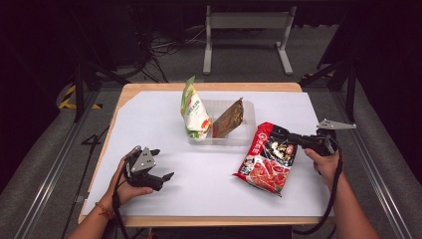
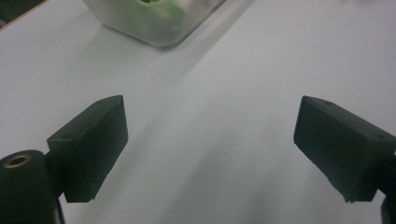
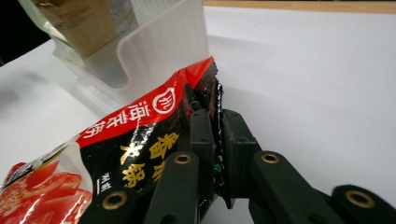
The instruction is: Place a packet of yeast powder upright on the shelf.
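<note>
So the right gripper [image 1: 281,134] has its jaws pinched tight on the top edge of a red and black snack bag [image 1: 266,158] with Chinese print on it. In the right gripper view you can see the foil edge of that bag [image 3: 140,135] squeezed flat between the two black fingers [image 3: 201,135]. The bag lies on the white table cover [image 1: 159,124], right of centre, its upper corner just beside the clear plastic tub [image 1: 247,130], and its far end points toward the person's side of the table.

The left gripper [image 1: 160,163] sits low over the cover on the left, held in the person's left hand [image 1: 125,185], jaws spread wide with nothing between them. The left gripper view shows the two pads [image 2: 93,144] well apart over bare white surface, with a corner of the tub [image 2: 159,23] up top.

Inside the tub there's a green and white packet [image 1: 195,112] standing upright at the left end and a brown packet [image 1: 229,118] leaning at a tilt next to it. The wooden table [image 1: 209,86] peeks out around the cover's edges.
</note>
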A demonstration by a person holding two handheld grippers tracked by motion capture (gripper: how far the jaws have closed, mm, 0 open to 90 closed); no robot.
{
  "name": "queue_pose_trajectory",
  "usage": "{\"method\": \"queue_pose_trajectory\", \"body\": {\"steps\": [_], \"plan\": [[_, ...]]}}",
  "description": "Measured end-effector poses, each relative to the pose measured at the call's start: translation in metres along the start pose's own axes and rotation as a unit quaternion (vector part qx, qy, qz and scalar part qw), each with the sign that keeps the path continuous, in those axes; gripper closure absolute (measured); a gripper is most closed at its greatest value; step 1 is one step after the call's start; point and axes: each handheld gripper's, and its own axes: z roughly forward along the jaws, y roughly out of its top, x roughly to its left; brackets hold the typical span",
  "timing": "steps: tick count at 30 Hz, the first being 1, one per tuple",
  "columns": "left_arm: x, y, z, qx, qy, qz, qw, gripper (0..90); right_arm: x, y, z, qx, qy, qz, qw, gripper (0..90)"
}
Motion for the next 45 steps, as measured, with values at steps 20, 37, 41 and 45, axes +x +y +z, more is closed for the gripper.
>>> {"method": "queue_pose_trajectory", "body": {"steps": [20,37,41,45], "plan": [[-0.001,0.000,-0.002,-0.002,0.010,0.001,1.0000,10.9,0.046,0.026,-0.027,-0.025,0.002,-0.020,0.9995,87.3],[-0.001,0.000,-0.002,-0.002,0.008,-0.001,1.0000,10.8,0.078,0.042,-0.042,-0.044,0.020,-0.057,0.9972,87.7],[-0.002,0.000,-0.002,-0.003,0.009,-0.003,0.9999,10.9,0.094,0.047,-0.043,-0.059,0.020,-0.076,0.9952,87.9],[-0.001,0.000,-0.002,-0.003,0.009,-0.004,0.9999,10.9,0.104,0.051,-0.045,-0.072,0.022,-0.086,0.9934,88.1]]}}
